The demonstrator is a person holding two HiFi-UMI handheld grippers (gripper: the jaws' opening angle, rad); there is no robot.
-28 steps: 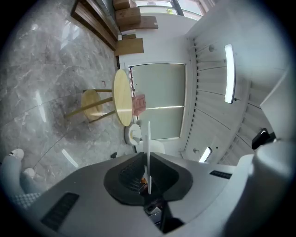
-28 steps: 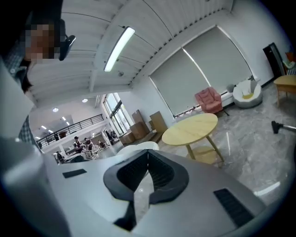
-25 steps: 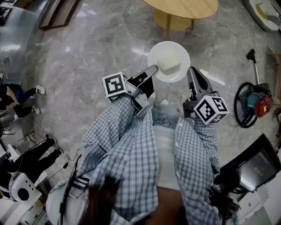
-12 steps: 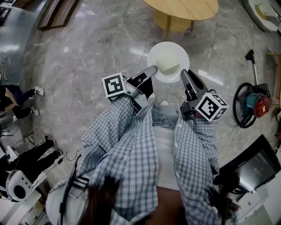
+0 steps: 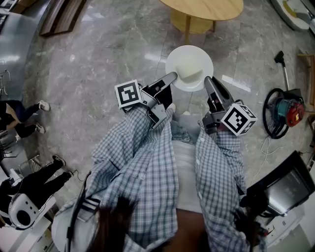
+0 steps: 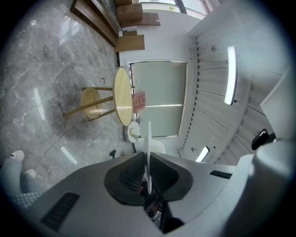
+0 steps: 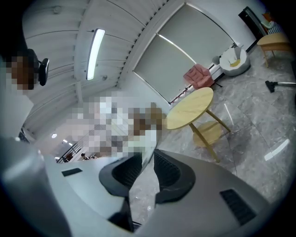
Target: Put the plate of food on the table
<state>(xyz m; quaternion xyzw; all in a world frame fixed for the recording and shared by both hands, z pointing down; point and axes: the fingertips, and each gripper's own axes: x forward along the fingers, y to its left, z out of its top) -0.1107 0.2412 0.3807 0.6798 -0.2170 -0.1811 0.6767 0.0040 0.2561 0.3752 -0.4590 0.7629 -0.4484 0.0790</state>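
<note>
The plate (image 5: 172,58) is round, white and smooth-rimmed, w/ a pale cream mound of food (image 5: 191,69) in the middle (what kind, can't tell). It's up in the air over the grey veined marble floor (image 5: 108,54), on the person's side of the table (image 5: 206,7) and not touching it. Table = round light-wood top on thin wood legs, w/ a smaller round shelf (image 5: 193,22) underneath.

L gripper (image 5: 171,77): grey matte plastic body, black ribbed pads, b/w marker cube (image 5: 129,94) at the back. Its jaws are clamped on the plate's near-left rim. In the left gripper view the rim runs edge-on as a thin white line straight btwn the pads.

R gripper (image 5: 207,80): same build, its own marker cube (image 5: 238,119) at the back, jaws pinched on the near-right rim. The right gripper view shows the thin plate edge slanting btwn its pads.

So the plate sits btwn the two gripper tips, one each side, both touching it.

Both arms are in blue-and-white checked sleeves (image 5: 142,157). Off to the right on the floor, well apart from the plate, is a vacuum (image 5: 284,114) w/ a black hose coil and a teal + red body.
</note>
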